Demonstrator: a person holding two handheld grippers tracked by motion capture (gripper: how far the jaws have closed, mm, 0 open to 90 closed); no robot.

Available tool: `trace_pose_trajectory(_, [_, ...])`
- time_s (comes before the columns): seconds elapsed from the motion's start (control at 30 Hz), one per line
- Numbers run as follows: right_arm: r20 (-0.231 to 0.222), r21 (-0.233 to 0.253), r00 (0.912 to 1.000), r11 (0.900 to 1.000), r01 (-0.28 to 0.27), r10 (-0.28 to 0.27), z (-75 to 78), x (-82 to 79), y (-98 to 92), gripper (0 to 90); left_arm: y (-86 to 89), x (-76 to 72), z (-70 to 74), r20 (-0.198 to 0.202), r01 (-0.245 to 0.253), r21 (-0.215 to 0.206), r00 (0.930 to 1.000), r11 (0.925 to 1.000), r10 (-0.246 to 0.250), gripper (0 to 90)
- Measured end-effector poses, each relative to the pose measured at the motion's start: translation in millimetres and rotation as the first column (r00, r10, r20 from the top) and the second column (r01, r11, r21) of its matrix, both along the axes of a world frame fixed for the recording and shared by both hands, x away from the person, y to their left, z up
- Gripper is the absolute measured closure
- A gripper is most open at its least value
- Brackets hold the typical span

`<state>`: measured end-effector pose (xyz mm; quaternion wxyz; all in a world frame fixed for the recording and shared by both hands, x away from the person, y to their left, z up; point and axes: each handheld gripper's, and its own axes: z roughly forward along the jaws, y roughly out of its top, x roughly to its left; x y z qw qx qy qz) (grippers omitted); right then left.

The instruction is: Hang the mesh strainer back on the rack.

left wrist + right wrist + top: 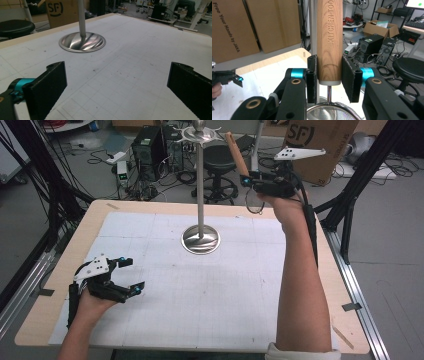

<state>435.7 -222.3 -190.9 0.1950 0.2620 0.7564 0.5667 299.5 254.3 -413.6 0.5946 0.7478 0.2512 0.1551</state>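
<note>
A steel stand with a round base [200,240] and a tall pole [200,185] rises from the middle of the white mat, with hooks at its top [200,132]. My right gripper [252,180] is raised right of the pole, near the table's far edge. It is shut on the wooden handle [236,154] of a kitchen strainer, which points up and leans left. In the right gripper view both pads clamp the handle [329,37], the mesh bowl [329,113] hangs below, and the pole [313,27] stands just behind. My left gripper [133,275] rests open at the mat's left, nothing between its fingers.
The mat [240,290] covers most of the wooden table [100,210]. Beyond the far edge stand a black stool [220,160], a computer tower [148,145] and a cardboard box [320,140]. Black frame legs [350,195] flank the table's right side. Cables litter the floor.
</note>
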Motion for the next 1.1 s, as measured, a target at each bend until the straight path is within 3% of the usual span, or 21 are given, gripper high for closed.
trace_pose_trajectory(0.63, [-0.02,-0.026,0.9984,0.998,-0.054,0.053,-2.0,7.1,18.0,68.1,0.3,0.0,0.1,-0.001,0.0,0.002,1.0,1.0,0.0,3.1])
trace_pose_trajectory(0.83, [-0.023,-0.048,0.9966,0.996,-0.08,0.079,-7.3,6.3,33.0,67.9,-0.4,-0.2,0.6,-0.002,0.003,-0.001,1.0,1.0,-0.003,3.1])
trace_pose_trajectory(1.1, [-0.041,-0.055,0.9973,0.996,-0.063,0.061,-13.9,11.2,47.0,67.9,0.5,-0.6,1.5,-0.001,0.001,-0.007,1.0,1.0,-0.001,3.1])
